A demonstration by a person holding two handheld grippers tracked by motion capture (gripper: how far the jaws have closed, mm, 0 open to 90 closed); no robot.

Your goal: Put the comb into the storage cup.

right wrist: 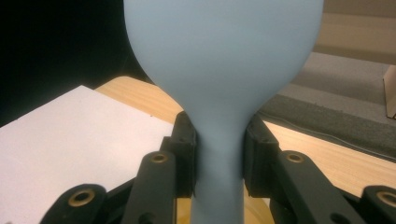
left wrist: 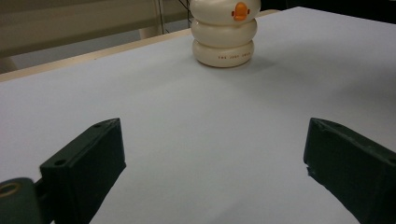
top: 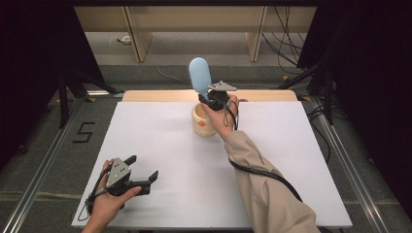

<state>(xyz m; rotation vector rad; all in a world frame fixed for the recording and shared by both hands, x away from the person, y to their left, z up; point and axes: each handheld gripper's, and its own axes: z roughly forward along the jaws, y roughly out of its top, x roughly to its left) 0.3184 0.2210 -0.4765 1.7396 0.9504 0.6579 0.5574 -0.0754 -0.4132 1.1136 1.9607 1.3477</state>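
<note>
Two jaws of right gripper [right wrist: 219, 158] tight around pale-blue spatula [right wrist: 219, 70] neck.

White table [top: 160, 145] (wood edge at far side); cream ringed holder [top: 203, 121] stands on it.

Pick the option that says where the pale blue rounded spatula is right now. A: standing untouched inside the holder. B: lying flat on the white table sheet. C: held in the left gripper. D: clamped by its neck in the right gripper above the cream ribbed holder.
D: the right gripper presses on the neck of the pale blue spatula above the cream holder.
</note>
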